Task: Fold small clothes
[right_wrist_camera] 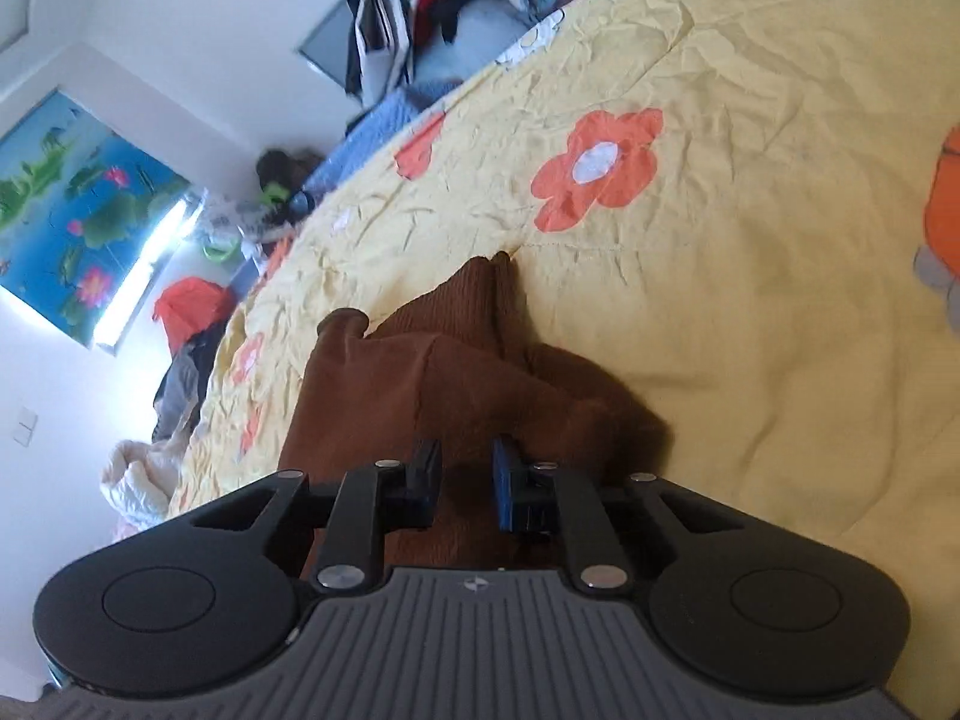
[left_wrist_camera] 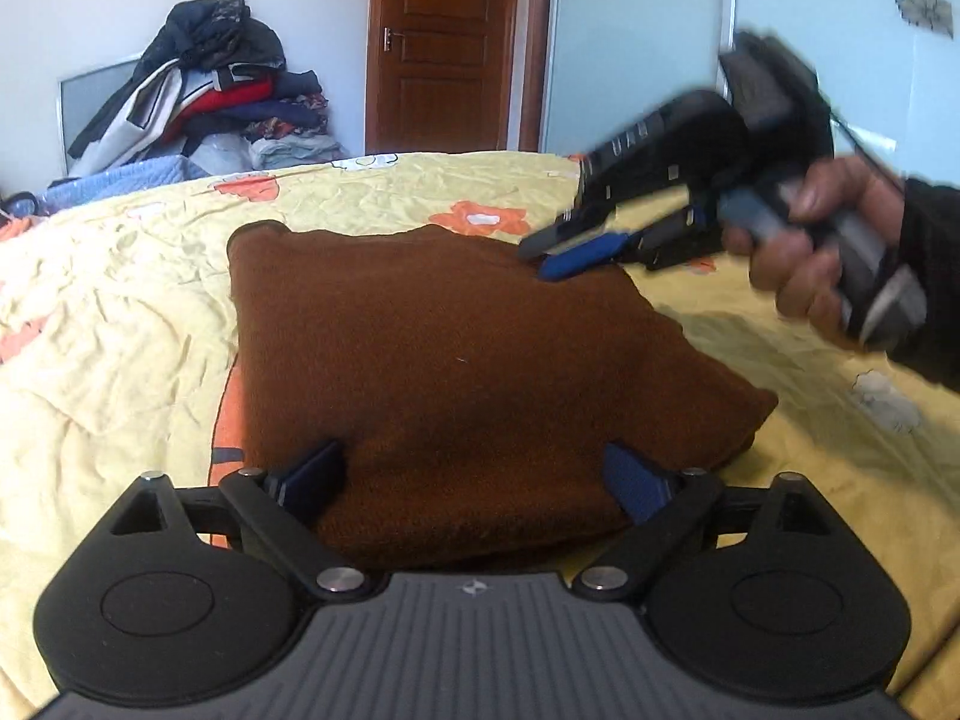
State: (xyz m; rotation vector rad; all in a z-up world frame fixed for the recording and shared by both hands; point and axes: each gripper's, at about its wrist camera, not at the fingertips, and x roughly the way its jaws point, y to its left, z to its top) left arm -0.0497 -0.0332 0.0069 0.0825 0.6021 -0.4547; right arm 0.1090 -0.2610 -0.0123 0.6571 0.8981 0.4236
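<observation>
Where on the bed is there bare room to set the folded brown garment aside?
Bare yellow sheet lies left of the brown garment, and more beyond its far edge toward the door. The far-left corner is crowded with a clothes pile.

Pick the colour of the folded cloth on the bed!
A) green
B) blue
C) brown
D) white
C: the folded cloth lying on the yellow flowered bedsheet is plain brown in both views.
</observation>
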